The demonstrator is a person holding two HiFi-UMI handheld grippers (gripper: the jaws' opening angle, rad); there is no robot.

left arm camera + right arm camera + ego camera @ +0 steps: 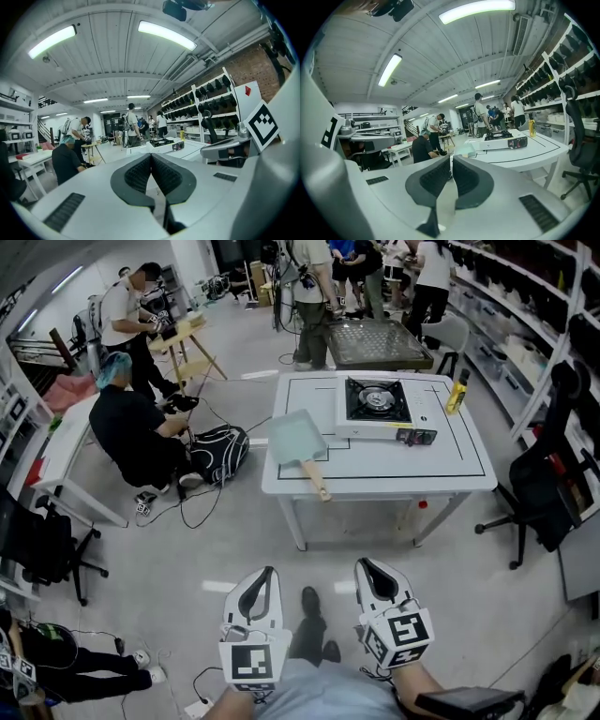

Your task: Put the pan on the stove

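Observation:
A pale green square pan [298, 438] with a wooden handle lies at the left edge of the white table [441, 470], its handle pointing toward me. The portable gas stove [375, 405] stands on the table's far middle, to the right of the pan and apart from it. My left gripper [269, 571] and right gripper [365, 563] hang low near my body, well short of the table, both shut with nothing in them. In the right gripper view the pan [467, 150] and stove [505, 139] sit beyond the shut gripper [451, 157]. The left gripper [151, 155] points toward the stove [161, 142].
A yellow bottle [457, 392] stands at the table's far right corner. A black office chair [544, 486] is right of the table, and a crouching person [131, 432] with a black bag [221, 450] is on the floor to its left. Shelves line the right wall.

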